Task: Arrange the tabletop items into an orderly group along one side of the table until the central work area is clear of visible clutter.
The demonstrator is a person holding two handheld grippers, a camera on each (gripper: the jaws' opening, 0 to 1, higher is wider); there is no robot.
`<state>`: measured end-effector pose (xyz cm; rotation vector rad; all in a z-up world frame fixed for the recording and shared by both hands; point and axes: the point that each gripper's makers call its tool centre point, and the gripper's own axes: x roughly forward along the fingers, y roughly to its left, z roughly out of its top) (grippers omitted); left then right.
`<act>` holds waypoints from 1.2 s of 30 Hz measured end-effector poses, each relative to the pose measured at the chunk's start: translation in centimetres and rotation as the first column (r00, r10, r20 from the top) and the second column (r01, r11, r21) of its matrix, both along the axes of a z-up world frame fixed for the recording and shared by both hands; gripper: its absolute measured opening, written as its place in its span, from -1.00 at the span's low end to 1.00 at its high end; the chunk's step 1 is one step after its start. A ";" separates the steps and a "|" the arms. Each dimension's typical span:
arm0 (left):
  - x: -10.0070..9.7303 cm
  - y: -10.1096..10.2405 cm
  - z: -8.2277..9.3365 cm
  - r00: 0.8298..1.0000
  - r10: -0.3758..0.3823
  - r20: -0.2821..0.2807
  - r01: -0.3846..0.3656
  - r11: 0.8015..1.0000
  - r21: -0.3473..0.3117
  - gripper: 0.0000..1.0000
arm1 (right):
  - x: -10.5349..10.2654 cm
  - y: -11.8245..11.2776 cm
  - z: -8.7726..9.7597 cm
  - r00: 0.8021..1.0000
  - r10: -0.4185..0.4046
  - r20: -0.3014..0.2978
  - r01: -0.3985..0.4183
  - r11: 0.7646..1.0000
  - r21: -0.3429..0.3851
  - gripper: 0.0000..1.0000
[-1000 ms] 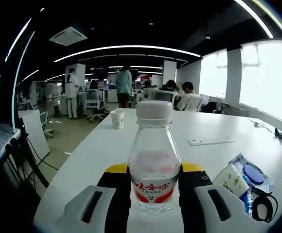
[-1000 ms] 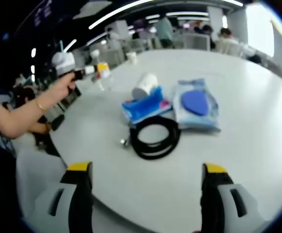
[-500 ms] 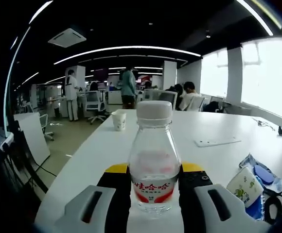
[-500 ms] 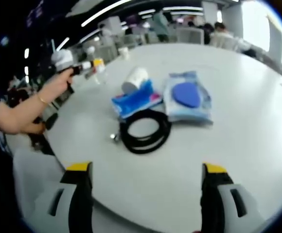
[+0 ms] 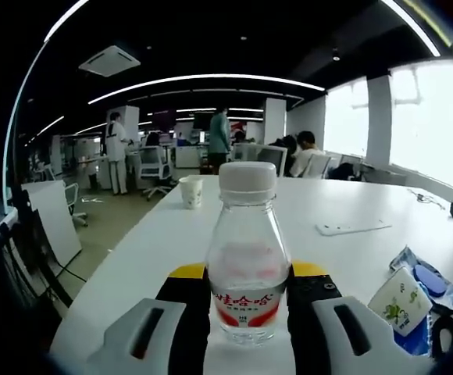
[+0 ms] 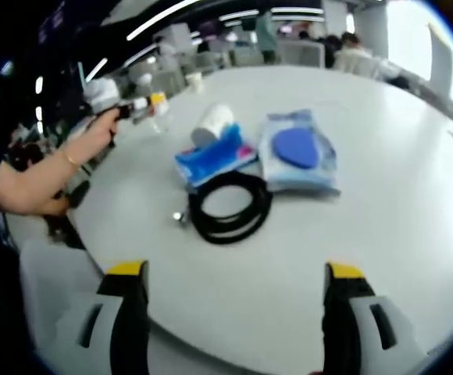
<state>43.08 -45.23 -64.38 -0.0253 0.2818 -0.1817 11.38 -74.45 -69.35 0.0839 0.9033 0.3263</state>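
Bottle (image 5: 247, 266) with the white cap and red label sits upright between the jaws of my left gripper (image 5: 247, 308), clamped at its lower body, held above the near edge of the bench (image 5: 351, 207). My right gripper (image 6: 230, 312) is wide and holds nothing, hovering short of the black cable coil (image 6: 228, 206), the blue packet (image 6: 211, 156) and the wipes pack (image 6: 298, 156). I worry the smooth bottle slips or tips if I set it down tilted, and near this edge it could roll off the bench. The paper cup (image 5: 190, 191) stands well apart, farther along
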 end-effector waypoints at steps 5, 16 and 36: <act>0.0 0.0 0.2 1.000 0.012 0.016 -0.012 1.000 0.009 -0.26 | -0.1 0.2 -0.1 1.000 0.006 -0.003 -0.006 1.000 0.003 0.80; 0.3 -0.1 0.0 0.999 0.023 0.037 -0.025 0.999 0.033 -0.25 | 0.3 1.0 -0.1 1.000 0.018 0.007 -0.018 1.000 0.025 0.79; 0.6 -0.1 0.0 0.998 0.045 0.049 -0.047 0.998 0.031 -0.23 | 0.9 1.5 -0.1 1.000 0.020 0.018 -0.021 0.999 0.048 0.79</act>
